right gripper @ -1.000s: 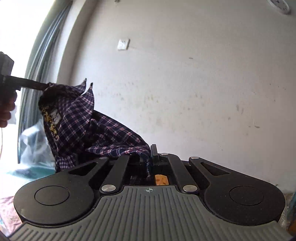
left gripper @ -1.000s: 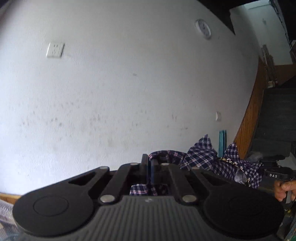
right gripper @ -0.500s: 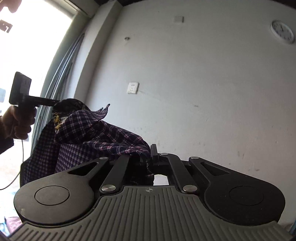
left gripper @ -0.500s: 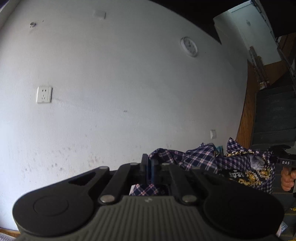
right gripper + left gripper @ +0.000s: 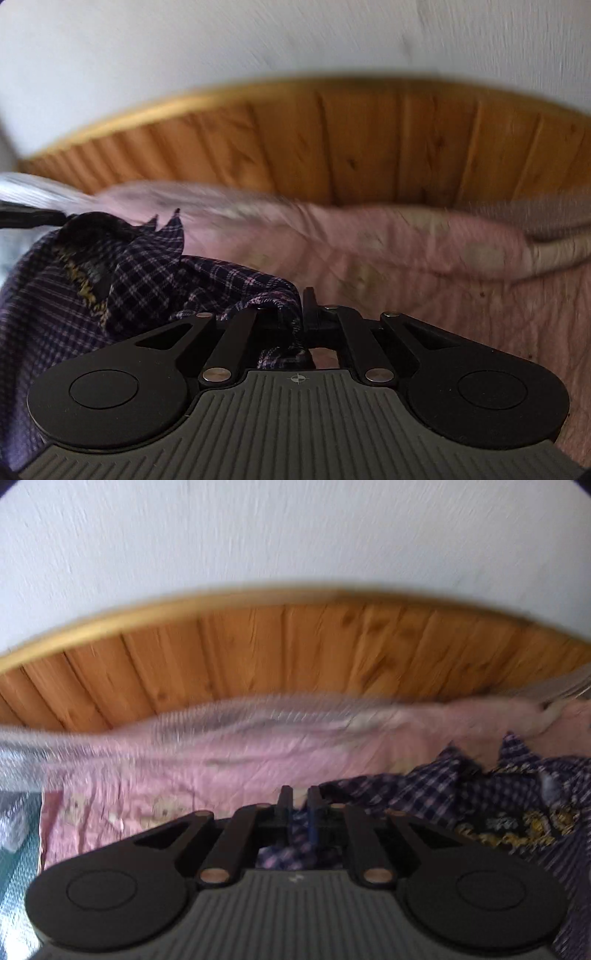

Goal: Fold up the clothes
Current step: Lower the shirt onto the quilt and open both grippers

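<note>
The plaid shirt lies slumped on the pink bedspread, which runs back to a wood-panelled headboard under a white wall. In the right wrist view the shirt fills the frame from 7 to 10 o'clock; in the left wrist view it heaps from 2 to 4 o'clock. The left gripper shows a narrow gap at its tips with bedspread visible through it; its jaws have just been opening, and plaid cloth sits further back between the fingers, so I judge the hold slackened, not pinching. The right gripper has likewise just been opening; a fold of shirt hem drapes over and between its fingers, and whether the pads press on it I cannot tell for sure, though it looks loosened. The shirt should handle as light, limp cotton: it will sag, crease and slip from a loose pinch, so it is best taken at firm edges, such as the collar near 10 o'clock, the shoulder seams or the hem corners. Both pictures are smeared by motion; the yellow print is unreadable, and sleeves and buttons are buried in the folds.
</note>
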Motion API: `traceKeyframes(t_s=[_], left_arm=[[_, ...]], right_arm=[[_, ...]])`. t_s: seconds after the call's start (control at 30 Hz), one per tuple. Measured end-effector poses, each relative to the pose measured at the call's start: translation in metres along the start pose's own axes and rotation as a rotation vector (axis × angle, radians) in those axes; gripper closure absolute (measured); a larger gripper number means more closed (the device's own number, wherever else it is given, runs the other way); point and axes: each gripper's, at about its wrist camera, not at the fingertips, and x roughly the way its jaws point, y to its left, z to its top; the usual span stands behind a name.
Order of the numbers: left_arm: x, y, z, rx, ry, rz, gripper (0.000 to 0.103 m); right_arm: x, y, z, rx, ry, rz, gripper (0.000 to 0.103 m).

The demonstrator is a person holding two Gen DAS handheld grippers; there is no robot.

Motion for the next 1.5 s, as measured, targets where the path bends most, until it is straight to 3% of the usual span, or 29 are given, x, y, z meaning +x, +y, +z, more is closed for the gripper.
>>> traceKeyframes(t_s=[0.07, 0.1, 0.13, 0.27, 0.3, 0.4, 0.47, 0.53, 0.57, 0.6, 0.67, 0.77, 0.8, 0.87, 0.93, 0.97, 1.0, 1.03, 1.1, 1.17, 1.27, 1.3, 1.4, 1.5], left_arm=[[0.061, 0.007, -0.025, -0.059, 0.102, 0.069, 0.094], [0.084, 0.012, -0.036, -0.074, 0.128, 0.093, 0.094], [0.087, 0.016, -0.044, -0.047, 0.101, 0.094, 0.094], [0.094, 0.0, -0.05, 0.242, 0.002, 0.076, 0.086], [0.097, -0.008, -0.048, 0.31, -0.01, 0.076, 0.085], [0.114, -0.027, -0.044, 0.453, -0.042, 0.064, 0.083], [0.121, -0.041, -0.038, 0.496, -0.074, 0.029, 0.082], [0.126, -0.051, -0.03, 0.519, -0.105, -0.01, 0.078], [0.128, -0.051, -0.025, 0.507, -0.116, -0.013, 0.075], [0.129, -0.052, -0.019, 0.495, -0.126, -0.016, 0.075], [0.128, -0.047, -0.007, 0.431, -0.168, -0.012, 0.075], [0.122, -0.026, 0.014, 0.258, -0.225, -0.061, 0.075], [0.123, -0.023, 0.018, 0.242, -0.22, -0.092, 0.075], [0.124, -0.028, 0.017, 0.304, -0.203, -0.137, 0.075], [0.124, -0.041, 0.006, 0.431, -0.182, -0.177, 0.072], [0.125, -0.048, 0.0, 0.49, -0.17, -0.195, 0.071], [0.126, -0.054, -0.007, 0.539, -0.157, -0.206, 0.07], [0.128, -0.061, -0.014, 0.583, -0.145, -0.212, 0.069], [0.134, -0.069, -0.024, 0.611, -0.136, -0.191, 0.069], [0.138, -0.069, -0.025, 0.56, -0.136, -0.176, 0.069], [0.136, -0.058, -0.014, 0.445, -0.147, -0.184, 0.069], [0.133, -0.055, -0.009, 0.428, -0.159, -0.179, 0.069], [0.126, -0.043, 0.004, 0.371, -0.19, -0.175, 0.065], [0.126, -0.036, 0.012, 0.334, -0.192, -0.185, 0.056]], right_arm=[[0.057, -0.04, -0.034, 0.0, 0.097, -0.104, 0.082], [0.069, -0.046, -0.048, -0.031, 0.105, -0.126, 0.082], [0.073, -0.045, -0.056, -0.064, 0.085, -0.124, 0.082], [0.043, -0.022, -0.056, -0.25, -0.094, -0.091, 0.052], [0.034, -0.012, -0.057, -0.336, -0.14, -0.087, 0.041], [0.029, 0.018, -0.063, -0.623, -0.231, -0.059, 0.027], [0.039, 0.032, -0.067, -0.797, -0.235, -0.05, 0.029], [0.05, 0.036, -0.064, -0.886, -0.196, -0.016, 0.04], [0.055, 0.035, -0.062, -0.912, -0.169, 0.01, 0.056], [0.059, 0.032, -0.056, -0.901, -0.147, 0.036, 0.078], [0.067, 0.009, -0.027, -0.69, -0.126, 0.085, 0.103], [0.087, -0.061, 0.021, -0.07, -0.126, 0.124, 0.1], [0.092, -0.079, 0.025, 0.037, -0.118, 0.111, 0.099], [0.084, -0.083, 0.024, 0.002, -0.152, 0.113, 0.098], [0.066, -0.061, 0.015, -0.175, -0.172, 0.215, 0.094], [0.06, -0.043, 0.006, -0.313, -0.172, 0.237, 0.082], [0.053, -0.023, -0.009, -0.468, -0.181, 0.229, 0.058], [0.045, -0.004, -0.024, -0.623, -0.189, 0.22, 0.049], [0.039, 0.025, -0.05, -0.85, -0.184, 0.207, 0.044], [0.047, 0.042, -0.063, -0.924, -0.148, 0.227, 0.044], [0.061, 0.055, -0.061, -0.898, -0.167, 0.225, 0.045], [0.067, 0.054, -0.052, -0.853, -0.165, 0.208, 0.054], [0.078, 0.029, -0.011, -0.561, -0.237, 0.16, 0.058], [0.076, -0.017, 0.024, -0.186, -0.308, 0.127, 0.051]])
